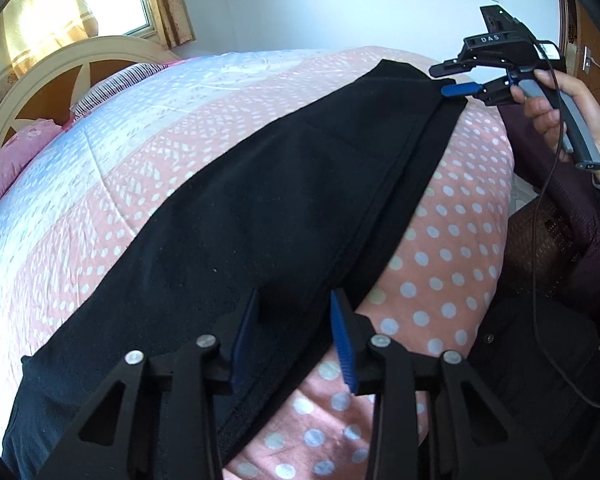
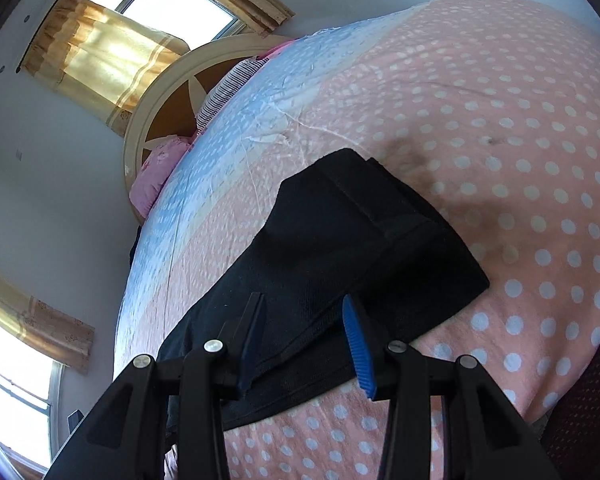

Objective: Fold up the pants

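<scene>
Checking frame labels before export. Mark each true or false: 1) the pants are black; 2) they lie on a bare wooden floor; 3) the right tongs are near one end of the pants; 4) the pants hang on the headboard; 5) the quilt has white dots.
1) True: the pants are black.
2) False: they lie on a quilt on a bed.
3) True: the right tongs are at the far end of the pants.
4) False: the headboard is bare; the pants lie flat on the quilt.
5) True: white dots on pink.
</scene>
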Available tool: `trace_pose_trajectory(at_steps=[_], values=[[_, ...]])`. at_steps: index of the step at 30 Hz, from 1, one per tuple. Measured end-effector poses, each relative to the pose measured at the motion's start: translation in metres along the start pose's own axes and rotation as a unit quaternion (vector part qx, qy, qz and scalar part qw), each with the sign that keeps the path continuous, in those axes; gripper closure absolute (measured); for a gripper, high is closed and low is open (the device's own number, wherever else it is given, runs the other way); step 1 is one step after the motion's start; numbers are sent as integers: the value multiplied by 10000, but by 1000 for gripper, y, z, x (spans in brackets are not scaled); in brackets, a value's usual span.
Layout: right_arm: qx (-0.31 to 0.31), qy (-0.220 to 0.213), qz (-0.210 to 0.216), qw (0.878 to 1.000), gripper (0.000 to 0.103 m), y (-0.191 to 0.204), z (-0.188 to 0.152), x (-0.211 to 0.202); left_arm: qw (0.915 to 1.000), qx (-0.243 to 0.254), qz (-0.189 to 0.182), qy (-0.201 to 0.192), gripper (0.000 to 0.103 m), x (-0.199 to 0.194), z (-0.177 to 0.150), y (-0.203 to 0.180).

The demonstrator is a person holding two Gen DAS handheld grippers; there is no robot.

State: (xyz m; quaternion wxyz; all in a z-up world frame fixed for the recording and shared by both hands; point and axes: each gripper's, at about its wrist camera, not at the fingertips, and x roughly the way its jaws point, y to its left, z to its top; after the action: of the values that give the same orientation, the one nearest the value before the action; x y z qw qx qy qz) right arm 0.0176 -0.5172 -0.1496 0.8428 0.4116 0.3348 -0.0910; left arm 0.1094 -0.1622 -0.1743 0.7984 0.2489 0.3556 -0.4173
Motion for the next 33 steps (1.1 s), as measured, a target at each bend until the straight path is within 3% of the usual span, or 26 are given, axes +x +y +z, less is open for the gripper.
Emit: trace_pose_trajectory(at_steps=[4, 8, 14, 19, 22, 27, 28, 29, 30, 33], values=[[63, -112, -6, 9999, 61, -10, 0, -1, 10000, -16, 5, 14, 93, -4, -2, 5], [172, -142, 7, 9998, 61, -20, 3, 3, 9990, -360, -174, -176, 95, -11, 2, 17], [523, -204, 76, 9984, 61, -34, 10, -3, 9991, -369, -149, -165, 95, -9, 1, 16], [630, -582, -364, 9956, 61, -46, 12, -33, 9991, -370, -154, -158, 95, -8, 2, 15], [708, -507, -194, 9960, 61, -54, 15, -32, 9990, -381, -158, -141, 95, -6, 2, 15], [654, -469, -294, 9963, 62, -58, 18, -21, 9990, -415, -97, -143, 95, -6, 4, 17], [586, -507, -335, 9964, 66, -55, 19, -22, 9989, -438, -94, -154, 95, -6, 5, 18], [486, -551, -356, 9967, 89, -50, 21, -22, 9988, -458, -110, -165, 96, -7, 5, 19], [375, -605, -321, 9969, 96, -46, 22, -23, 9987, -462, -124, -184, 97, -7, 5, 20], [221, -761, -95, 9968, 96, -36, 25, -34, 9977, -504, -235, -376, 97, -18, 8, 24]])
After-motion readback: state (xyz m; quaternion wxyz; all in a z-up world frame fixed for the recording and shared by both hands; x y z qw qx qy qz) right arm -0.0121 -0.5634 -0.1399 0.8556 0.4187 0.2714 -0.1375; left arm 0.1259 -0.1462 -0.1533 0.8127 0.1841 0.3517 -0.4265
